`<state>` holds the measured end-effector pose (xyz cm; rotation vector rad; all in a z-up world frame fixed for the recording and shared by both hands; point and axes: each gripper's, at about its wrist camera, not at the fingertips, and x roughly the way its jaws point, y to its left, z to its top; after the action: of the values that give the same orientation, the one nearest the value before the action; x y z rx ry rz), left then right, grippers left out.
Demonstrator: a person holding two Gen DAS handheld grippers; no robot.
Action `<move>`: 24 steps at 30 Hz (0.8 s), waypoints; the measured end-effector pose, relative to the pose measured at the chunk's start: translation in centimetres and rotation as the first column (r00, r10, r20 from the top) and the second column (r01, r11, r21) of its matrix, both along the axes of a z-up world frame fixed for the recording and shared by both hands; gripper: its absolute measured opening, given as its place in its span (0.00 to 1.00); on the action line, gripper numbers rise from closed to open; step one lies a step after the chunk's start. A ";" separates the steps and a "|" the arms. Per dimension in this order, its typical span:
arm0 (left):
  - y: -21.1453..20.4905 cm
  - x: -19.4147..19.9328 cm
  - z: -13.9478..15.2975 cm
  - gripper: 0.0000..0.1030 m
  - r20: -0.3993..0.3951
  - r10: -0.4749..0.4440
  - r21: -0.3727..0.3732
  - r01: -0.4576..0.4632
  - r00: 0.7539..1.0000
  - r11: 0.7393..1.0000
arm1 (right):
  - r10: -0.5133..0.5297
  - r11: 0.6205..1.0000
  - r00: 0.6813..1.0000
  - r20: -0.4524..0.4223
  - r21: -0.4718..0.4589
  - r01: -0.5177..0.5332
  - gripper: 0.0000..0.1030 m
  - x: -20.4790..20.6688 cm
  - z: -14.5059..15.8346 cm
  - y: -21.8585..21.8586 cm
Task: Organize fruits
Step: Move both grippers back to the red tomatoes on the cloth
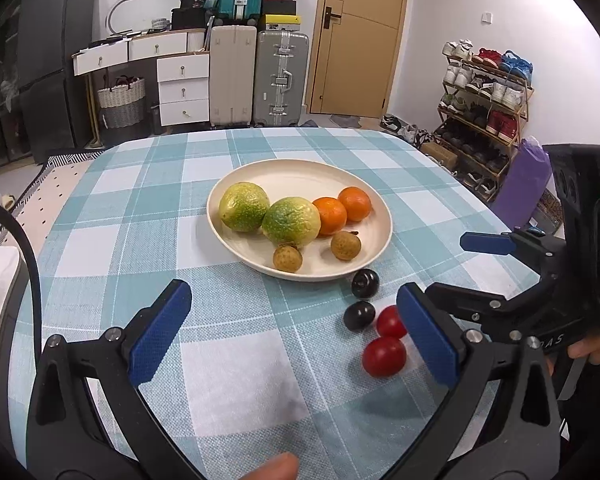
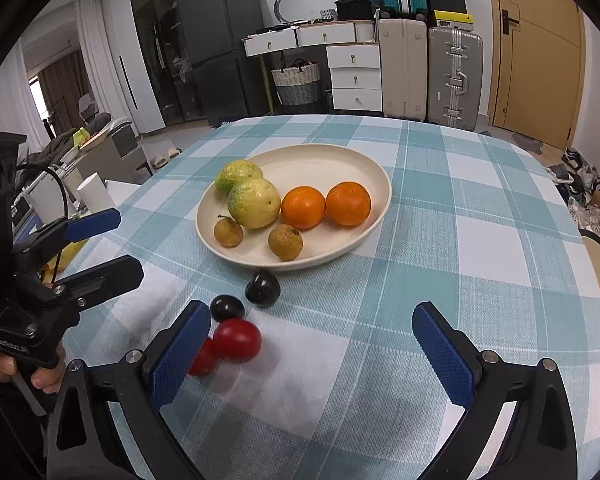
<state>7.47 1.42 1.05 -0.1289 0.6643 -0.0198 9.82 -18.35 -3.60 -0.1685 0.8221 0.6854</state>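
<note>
A cream plate sits mid-table holding two green-yellow fruits, two oranges and two brown longans. On the cloth in front of the plate lie two dark plums and two red cherry tomatoes. My left gripper is open and empty, just left of the tomatoes; it also shows in the right wrist view. My right gripper is open and empty, its left finger beside the tomatoes; it shows in the left wrist view.
The table has a teal-and-white checked cloth. A white cup and clutter stand off its left edge. Suitcases, drawers, a door and a shoe rack lie beyond the far edge.
</note>
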 end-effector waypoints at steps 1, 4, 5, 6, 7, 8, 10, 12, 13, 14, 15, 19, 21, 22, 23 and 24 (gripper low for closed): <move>-0.2 -0.1 0.0 0.99 0.000 -0.009 -0.006 0.009 1.000 1.000 | -0.003 1.000 1.000 0.001 -0.006 0.003 1.00 -0.2 -0.1 -0.1; -0.9 -0.5 -0.4 0.99 -0.014 -0.026 -0.006 0.026 1.000 1.000 | -0.009 1.000 1.000 0.004 -0.009 0.009 1.00 -0.8 -0.2 -0.7; -1.2 -0.5 -0.6 0.99 -0.019 -0.031 0.000 0.031 0.999 1.000 | -0.013 1.000 1.000 0.003 -0.008 0.013 1.00 -0.9 -0.3 -0.9; -1.4 -0.7 -0.8 0.99 -0.023 -0.034 0.005 0.035 0.999 0.999 | -0.016 1.000 1.000 -0.001 -0.004 0.016 1.00 -1.0 -0.3 -1.2; -1.6 -0.7 -1.0 0.99 -0.028 -0.038 0.007 0.038 0.999 0.999 | -0.017 1.000 1.000 -0.006 -0.008 0.017 1.00 -1.1 -0.4 -1.4; -1.9 -0.7 -1.1 0.99 -0.034 -0.043 0.008 0.043 0.999 0.999 | -0.019 1.000 1.000 -0.009 -0.016 0.018 1.00 -1.1 -0.5 -1.4; -2.2 -0.7 -1.4 0.99 -0.041 -0.046 0.009 0.047 0.998 0.999 | -0.027 0.999 1.000 -0.010 -0.029 0.027 1.00 -1.2 -0.7 -1.8; -2.5 -0.6 -1.8 0.99 -0.054 -0.054 0.009 0.054 0.997 0.998 | -0.035 0.999 0.999 -0.018 -0.034 0.035 1.00 -1.1 -1.0 -2.1; -2.5 -0.5 -1.9 0.99 -0.058 -0.054 0.008 0.055 0.997 0.998 | -0.041 0.999 0.999 -0.017 -0.035 0.040 1.00 -1.1 -1.0 -2.2; -2.6 -0.5 -2.1 0.99 -0.061 -0.055 0.008 0.056 0.997 0.998 | -0.045 0.998 0.999 -0.014 -0.035 0.045 1.00 -1.1 -1.0 -2.3; -2.7 -0.5 -2.2 0.99 -0.066 -0.055 0.008 0.055 0.996 0.998 | -0.047 0.998 0.999 -0.013 -0.035 0.046 1.00 -1.0 -1.0 -2.3; -2.9 -0.1 -2.8 0.99 -0.089 -0.056 0.010 0.057 0.994 0.998 | -0.049 0.998 0.999 -0.018 -0.037 0.048 1.00 -0.9 -1.2 -2.4; -3.1 0.0 -3.0 0.99 -0.103 -0.057 0.011 0.059 0.993 0.998 | -0.056 0.998 0.998 -0.018 -0.044 0.055 1.00 -0.8 -1.3 -2.4; -3.2 0.1 -3.2 0.99 -0.117 -0.056 0.013 0.058 0.992 0.998 | -0.059 0.997 0.998 -0.017 -0.048 0.058 1.00 -0.7 -1.4 -2.5; -3.3 0.2 -3.4 0.99 -0.127 -0.058 0.011 0.059 0.990 0.998 | -0.060 0.997 0.998 -0.018 -0.047 0.059 1.00 -0.8 -1.4 -2.5; -3.4 0.3 -3.5 0.99 -0.134 -0.059 0.008 0.061 0.989 0.998 | -0.061 0.997 0.998 -0.020 -0.047 0.060 1.00 -0.7 -1.4 -2.5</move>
<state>7.77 -1.93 -2.46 -0.0987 0.8022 -0.0656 9.11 -20.89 -4.99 -0.1778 0.8610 0.6120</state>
